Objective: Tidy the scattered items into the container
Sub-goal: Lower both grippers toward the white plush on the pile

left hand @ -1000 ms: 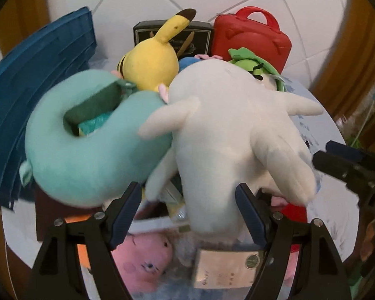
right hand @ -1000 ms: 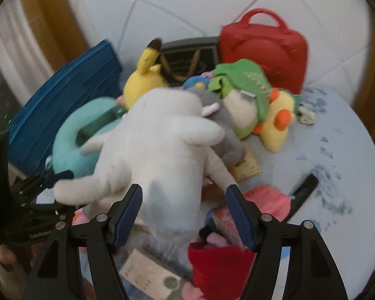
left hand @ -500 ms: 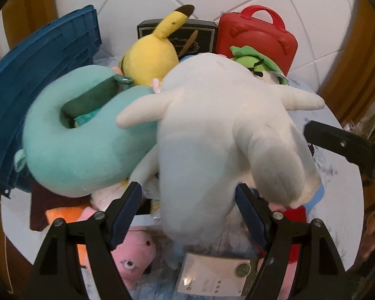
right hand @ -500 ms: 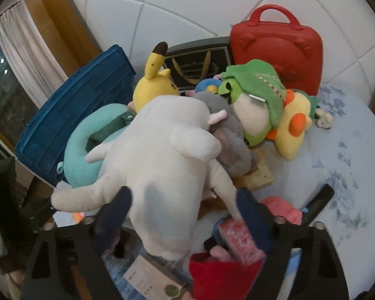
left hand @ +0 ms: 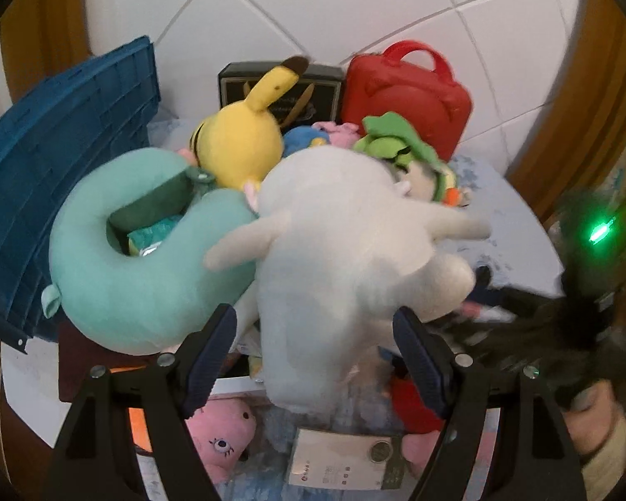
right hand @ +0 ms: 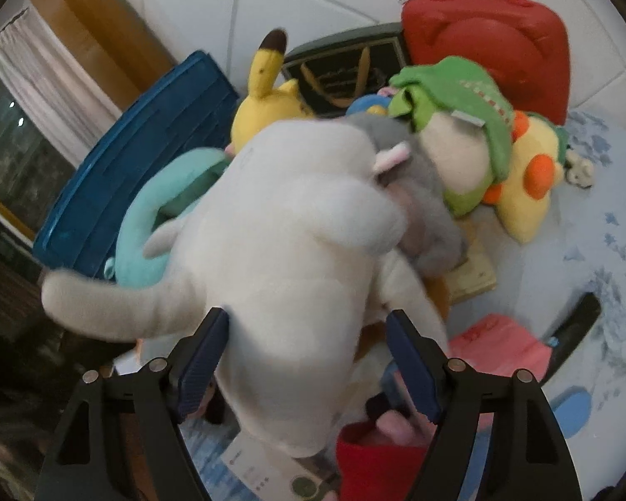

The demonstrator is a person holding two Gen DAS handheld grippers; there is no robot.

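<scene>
A big white plush (left hand: 346, 259) lies on top of a heap of soft toys, seen also in the right wrist view (right hand: 296, 250). My left gripper (left hand: 313, 359) is open, its fingers wide either side of the plush's lower end. My right gripper (right hand: 309, 359) is open too, astride the same plush from the other side. A teal neck pillow (left hand: 117, 275), a yellow plush (left hand: 238, 146) and a green-hooded plush (right hand: 463, 133) lie around it. The blue crate (left hand: 54, 167) stands tilted at the left.
A red case (left hand: 409, 96) and a dark box (left hand: 279, 83) stand against the tiled wall. A pink plush (left hand: 225, 430), a white card (left hand: 346, 455) and a red item (right hand: 375, 459) lie low in front. A pink pouch (right hand: 501, 342) lies on the pale blue table (right hand: 605, 229).
The white plush has shifted and tilted, with one limb swung out to the right. The right gripper moved closer over it; it blurs at the right of the left view.
</scene>
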